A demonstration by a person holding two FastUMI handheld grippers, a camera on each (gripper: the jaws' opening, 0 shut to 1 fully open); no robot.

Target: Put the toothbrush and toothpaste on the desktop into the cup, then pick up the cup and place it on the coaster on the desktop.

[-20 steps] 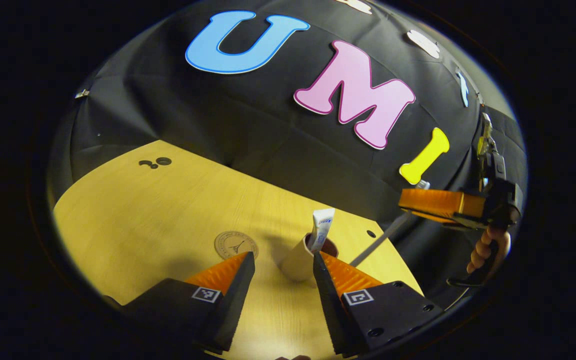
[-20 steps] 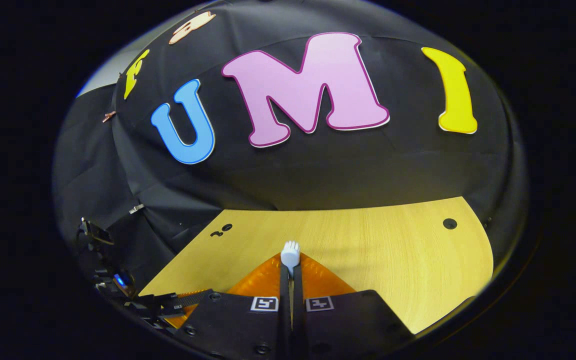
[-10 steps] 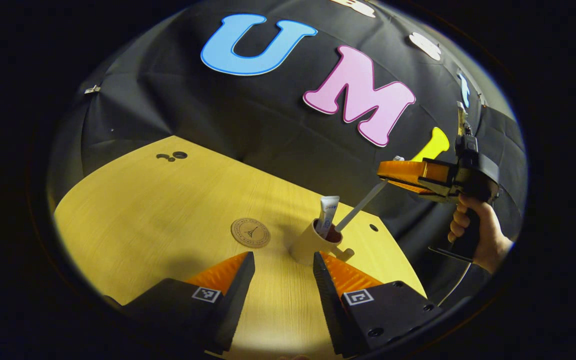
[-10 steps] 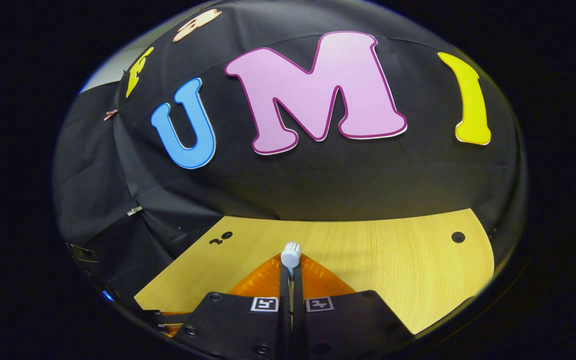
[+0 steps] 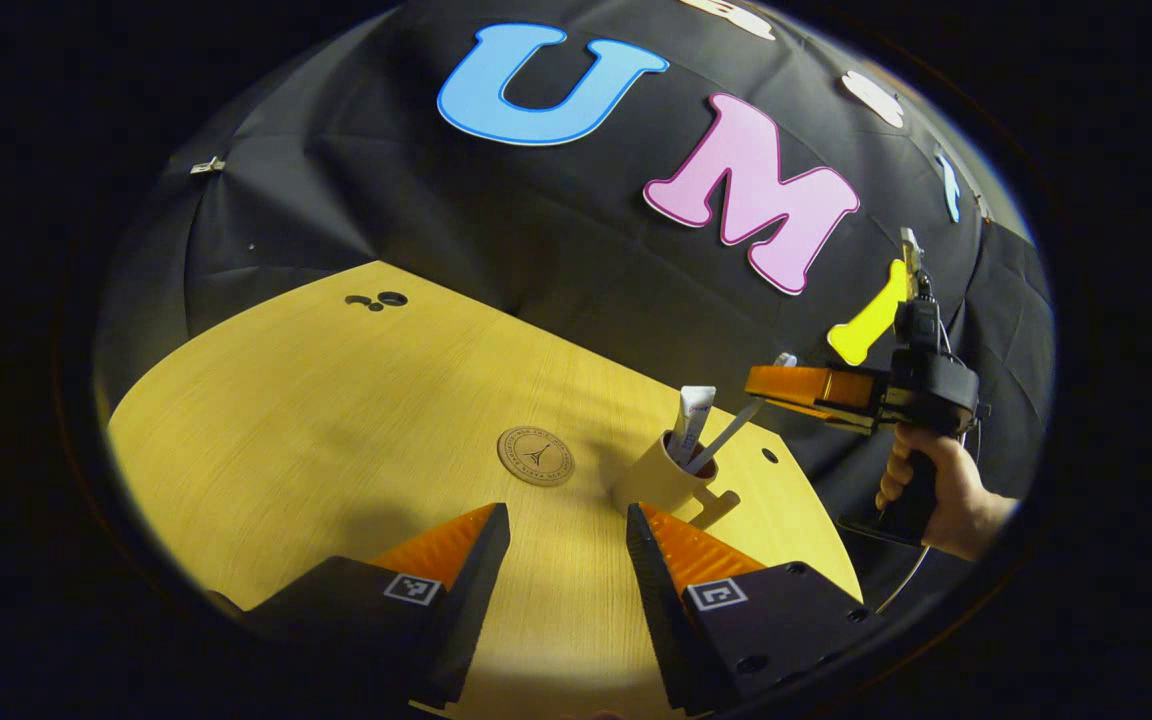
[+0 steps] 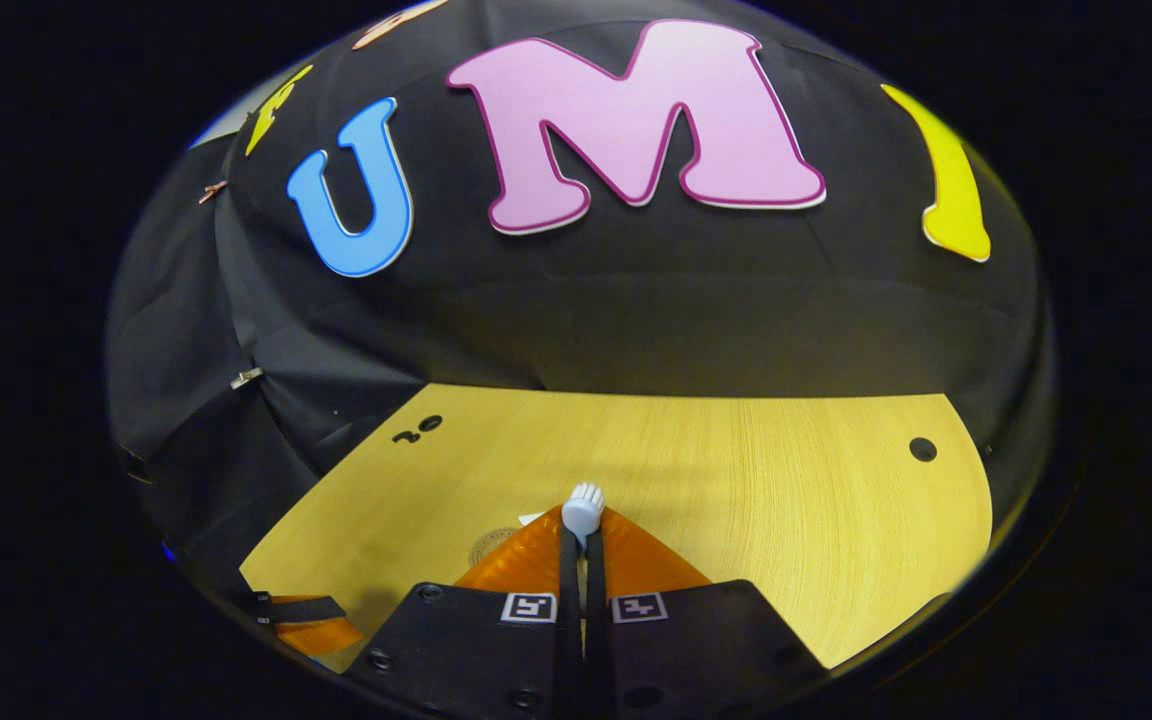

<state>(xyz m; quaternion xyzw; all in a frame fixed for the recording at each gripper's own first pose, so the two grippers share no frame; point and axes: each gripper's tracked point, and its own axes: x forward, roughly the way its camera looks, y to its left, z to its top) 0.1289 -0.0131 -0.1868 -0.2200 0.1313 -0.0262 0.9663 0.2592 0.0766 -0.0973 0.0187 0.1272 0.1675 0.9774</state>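
Observation:
A beige cup (image 5: 658, 482) with a handle stands on the desktop, just beyond my open left gripper (image 5: 564, 522) and off its right finger. A white toothpaste tube (image 5: 693, 412) stands in the cup. The white toothbrush (image 5: 731, 432) slants up from the cup's mouth to my right gripper (image 5: 774, 385), which a hand (image 5: 936, 490) holds above and right of the cup. In the right gripper view the right gripper (image 6: 581, 540) is shut on the toothbrush, whose brush head (image 6: 583, 505) pokes past the fingertips. The round brown coaster (image 5: 536, 455) lies left of the cup.
The yellow wooden desktop (image 5: 316, 420) ends at the black cloth wall behind. It has small dark holes at the far left (image 5: 381, 299) and one near the cup (image 5: 769, 456). The coaster's edge (image 6: 489, 545) peeks beside the right gripper's left finger.
The right gripper has come down and toward the cup, and the toothbrush's lower end now sits inside it. The left gripper has drawn back a little, staying open.

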